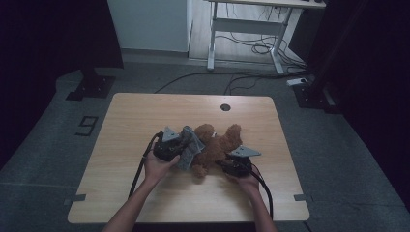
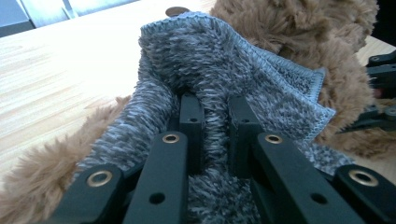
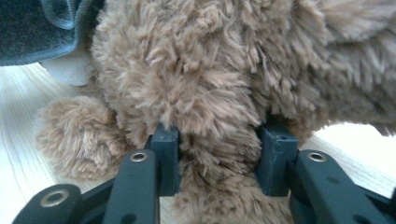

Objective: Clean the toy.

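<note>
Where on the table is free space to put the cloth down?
The table is bare along its far edge around the round hole, on its left side, and at the near right corner. The middle is crowded: teddy bear, grey cloth, both grippers.

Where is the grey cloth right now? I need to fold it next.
In the high view the grey cloth sits mid-table, draped on the brown teddy bear's left side and pinched by the left tool.

The teddy bear [image 1: 215, 145] is shaggy golden brown. The cloth [image 2: 210, 79] on it is mottled grey and white. Both tools have black jaws, and the bench [image 1: 145, 116] is pale wood.
</note>
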A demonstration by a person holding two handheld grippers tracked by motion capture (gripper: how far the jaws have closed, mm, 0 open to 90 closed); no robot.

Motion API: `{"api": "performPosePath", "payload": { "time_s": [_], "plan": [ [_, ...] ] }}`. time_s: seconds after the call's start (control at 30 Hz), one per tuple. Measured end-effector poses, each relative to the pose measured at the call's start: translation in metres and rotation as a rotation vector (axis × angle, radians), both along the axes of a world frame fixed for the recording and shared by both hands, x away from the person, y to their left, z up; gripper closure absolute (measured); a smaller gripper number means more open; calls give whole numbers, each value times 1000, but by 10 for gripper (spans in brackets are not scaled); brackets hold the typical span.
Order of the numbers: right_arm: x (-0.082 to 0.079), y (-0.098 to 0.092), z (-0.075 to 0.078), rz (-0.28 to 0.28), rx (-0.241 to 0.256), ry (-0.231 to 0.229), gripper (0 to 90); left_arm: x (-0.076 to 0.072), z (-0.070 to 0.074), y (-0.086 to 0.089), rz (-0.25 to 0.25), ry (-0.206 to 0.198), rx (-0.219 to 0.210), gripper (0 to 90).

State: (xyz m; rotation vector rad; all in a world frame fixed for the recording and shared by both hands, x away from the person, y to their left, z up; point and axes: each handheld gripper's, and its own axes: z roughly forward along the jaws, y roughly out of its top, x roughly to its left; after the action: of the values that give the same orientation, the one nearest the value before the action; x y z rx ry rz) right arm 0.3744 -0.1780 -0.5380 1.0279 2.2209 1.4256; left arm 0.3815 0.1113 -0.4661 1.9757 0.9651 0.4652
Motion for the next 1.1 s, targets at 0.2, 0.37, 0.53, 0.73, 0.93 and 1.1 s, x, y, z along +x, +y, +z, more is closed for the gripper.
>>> {"api": "performPosePath", "payload": {
  "time_s": [0.2, 0.37, 0.53, 0.73, 0.93, 1.1],
  "plan": [
    [-1, -1, -2, 3, 8, 5, 630, -11, 15, 3, -20, 7, -76, 789],
    [0, -2, -3, -1, 23, 13, 632, -25, 28, -28, -102, -30, -62, 790],
    [0, -2, -3, -6, 26, 13, 633, -18, 26, -70, -159, -12, -47, 788],
    [1, -2, -5, -36, 33, 18, 654, 5, 13, -101, -115, 6, -3, 787],
    [2, -2, -6, -22, 37, 18, 660, 0, 17, -78, -69, -46, 78, 787],
    [1, -3, -6, -17, 37, 14, 661, 2, 18, -43, 1, -29, 67, 788]
  ]
}}
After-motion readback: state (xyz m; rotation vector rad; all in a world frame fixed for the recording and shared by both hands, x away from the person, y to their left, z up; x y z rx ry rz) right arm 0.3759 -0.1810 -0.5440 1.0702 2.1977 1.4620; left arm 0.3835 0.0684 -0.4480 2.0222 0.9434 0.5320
